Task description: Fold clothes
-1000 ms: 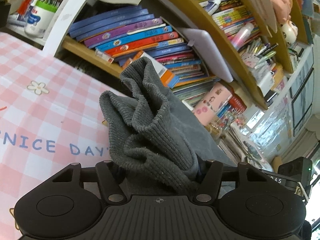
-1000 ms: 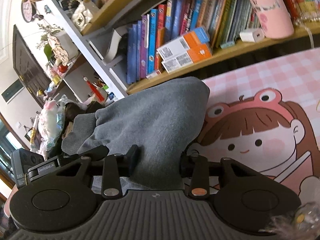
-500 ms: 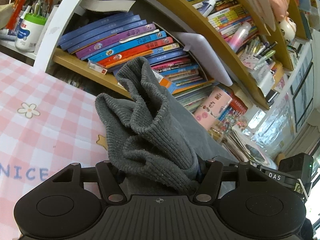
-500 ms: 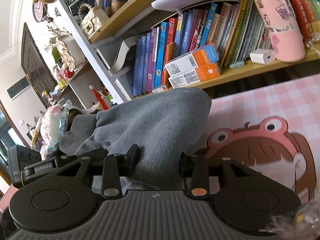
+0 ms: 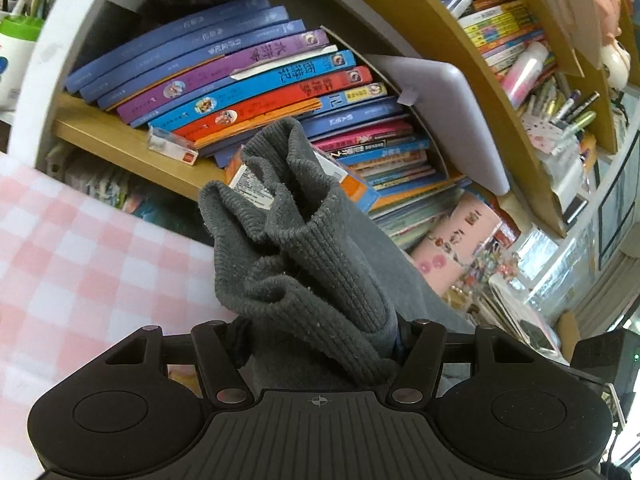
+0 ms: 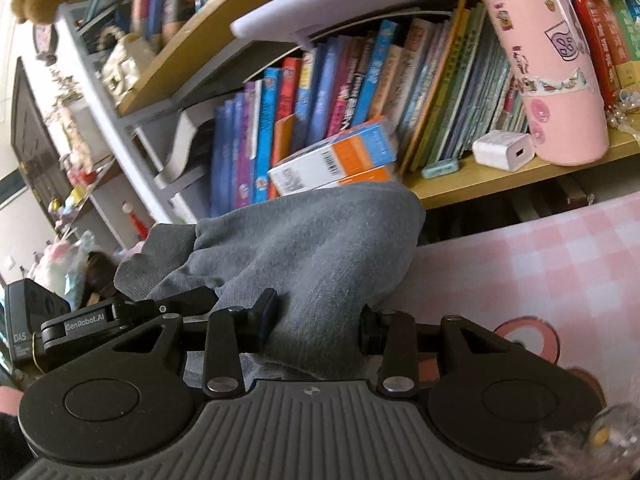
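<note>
A grey knitted garment bunches up between the jaws of my left gripper, which is shut on its ribbed hem. In the right wrist view the same grey garment drapes up from my right gripper, which is shut on a smoother fold of it. Both grippers hold the cloth lifted above the pink checked tablecloth. The fingertips of both grippers are buried in the fabric. The other gripper shows at the left edge of the right wrist view, beside the cloth.
A wooden bookshelf full of leaning books stands close ahead at the table's far edge. A pink tumbler and a white charger sit on the shelf. An orange and white box lies behind the cloth.
Both grippers have carried the garment forward across the table toward the bookshelf; the shelf and books now loom larger, and less tablecloth shows. The grips on the cloth are unchanged.
</note>
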Demonstrator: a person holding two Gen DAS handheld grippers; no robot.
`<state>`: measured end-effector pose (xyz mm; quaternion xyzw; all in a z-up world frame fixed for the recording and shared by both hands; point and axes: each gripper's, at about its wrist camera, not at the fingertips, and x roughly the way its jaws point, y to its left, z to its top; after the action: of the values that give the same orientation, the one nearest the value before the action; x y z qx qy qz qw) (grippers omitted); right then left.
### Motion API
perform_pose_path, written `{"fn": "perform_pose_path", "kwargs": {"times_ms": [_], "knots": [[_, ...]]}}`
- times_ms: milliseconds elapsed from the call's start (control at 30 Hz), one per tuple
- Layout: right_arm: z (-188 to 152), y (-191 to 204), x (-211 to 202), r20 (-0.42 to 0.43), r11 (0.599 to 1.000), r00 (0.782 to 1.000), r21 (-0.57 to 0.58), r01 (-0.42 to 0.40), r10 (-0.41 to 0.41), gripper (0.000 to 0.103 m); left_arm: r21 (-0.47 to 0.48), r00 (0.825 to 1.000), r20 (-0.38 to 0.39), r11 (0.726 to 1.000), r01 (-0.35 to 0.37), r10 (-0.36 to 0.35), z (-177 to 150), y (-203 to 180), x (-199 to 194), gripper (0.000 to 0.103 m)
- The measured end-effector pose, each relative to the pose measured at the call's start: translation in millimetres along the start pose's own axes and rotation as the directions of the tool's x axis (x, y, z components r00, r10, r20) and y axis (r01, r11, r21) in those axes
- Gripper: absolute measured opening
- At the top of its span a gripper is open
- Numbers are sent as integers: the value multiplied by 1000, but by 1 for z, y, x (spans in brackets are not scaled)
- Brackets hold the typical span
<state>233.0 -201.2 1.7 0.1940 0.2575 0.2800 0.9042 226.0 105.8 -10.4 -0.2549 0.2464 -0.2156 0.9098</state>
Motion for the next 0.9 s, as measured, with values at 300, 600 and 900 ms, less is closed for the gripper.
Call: {"fn": "perform_pose_path", "kwargs": {"times_ms": [300,600,900], "knots": [[1,-27,21,-39,997,999,68,19,-16,36,-80,1000,-10,997,2,-3,-2,18,27,60],[-7,-32,22,-35,995,999,92,33,-30,57,-86,999,-3,996,-36,36,-5,22,25,83],[-16,-30,-6,7,993,999,104,48,-49,77,-108,991,102,991,-80,91,-15,26,-18,91]]}}
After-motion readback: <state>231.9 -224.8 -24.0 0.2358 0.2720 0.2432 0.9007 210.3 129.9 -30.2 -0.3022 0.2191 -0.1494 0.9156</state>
